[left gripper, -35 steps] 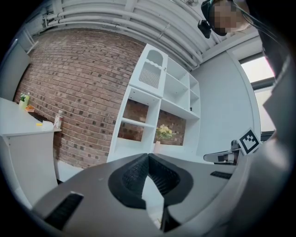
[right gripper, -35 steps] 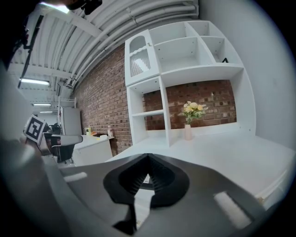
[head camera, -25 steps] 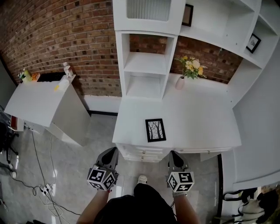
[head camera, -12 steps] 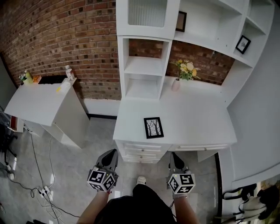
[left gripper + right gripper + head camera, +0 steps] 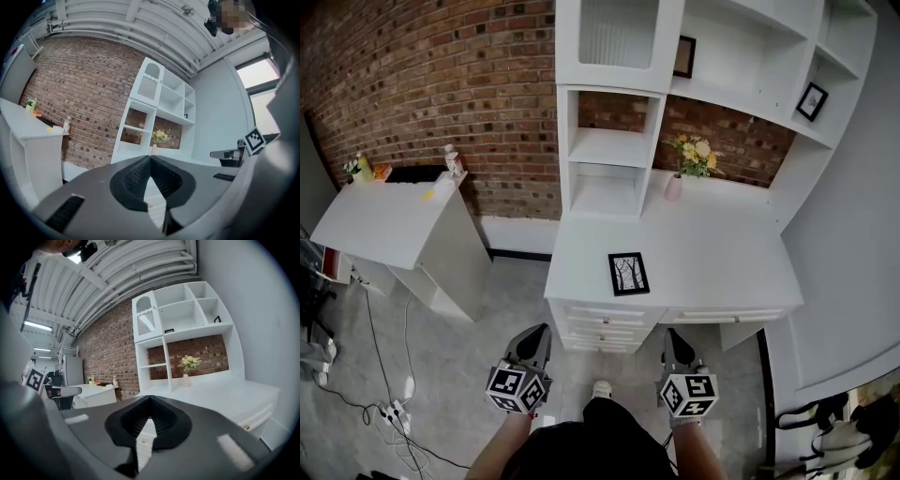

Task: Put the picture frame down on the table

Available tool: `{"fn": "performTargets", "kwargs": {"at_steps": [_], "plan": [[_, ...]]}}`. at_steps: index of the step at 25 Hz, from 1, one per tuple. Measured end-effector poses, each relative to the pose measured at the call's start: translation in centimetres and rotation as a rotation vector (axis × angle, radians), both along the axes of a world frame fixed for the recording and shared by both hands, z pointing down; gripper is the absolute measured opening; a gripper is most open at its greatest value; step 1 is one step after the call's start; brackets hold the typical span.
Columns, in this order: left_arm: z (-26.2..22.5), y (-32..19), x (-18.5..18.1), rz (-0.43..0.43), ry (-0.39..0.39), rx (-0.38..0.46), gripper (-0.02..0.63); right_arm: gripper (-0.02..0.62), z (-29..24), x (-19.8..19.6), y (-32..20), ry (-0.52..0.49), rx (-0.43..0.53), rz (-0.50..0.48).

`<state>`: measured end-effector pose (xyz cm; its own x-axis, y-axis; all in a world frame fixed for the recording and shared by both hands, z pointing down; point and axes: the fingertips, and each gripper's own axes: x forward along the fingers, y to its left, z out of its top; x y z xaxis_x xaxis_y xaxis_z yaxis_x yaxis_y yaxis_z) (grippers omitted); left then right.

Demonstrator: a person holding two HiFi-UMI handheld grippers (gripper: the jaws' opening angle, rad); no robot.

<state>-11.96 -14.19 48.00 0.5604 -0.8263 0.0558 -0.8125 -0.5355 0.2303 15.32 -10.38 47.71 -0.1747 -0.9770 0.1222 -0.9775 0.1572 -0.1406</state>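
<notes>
Frame (image 5: 629,274), where is it now?
— Flat on the table (image 5: 727,267), near the front edge, picture side up. I read the task as done.
— And your grippers?
— My left gripper (image 5: 538,332) and right gripper (image 5: 673,336) hang low by my body, well apart from the table. Both pairs of jaws meet at the tips with nothing between them.
— If it needs moving?
— I'd judge it light and stiff, probably glazed, so fragile and slick on the face. I'd pinch one long edge, gently.
</notes>
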Motion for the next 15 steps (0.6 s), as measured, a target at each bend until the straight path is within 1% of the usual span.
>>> {"fn": "performTargets", "kwargs": {"at_steps": [10,15], "plan": [[-0.3,1.8,-1.3,-0.005,-0.006,0.006,-0.002,0.003,-1.1,-0.8,1.5,0.008,0.025,-0.002],[0.2,2.6,-1.5,-0.003,-0.012,-0.002,-0.002,0.003,-0.5,-0.6,2.5,0.003,0.012,0.007]]}}
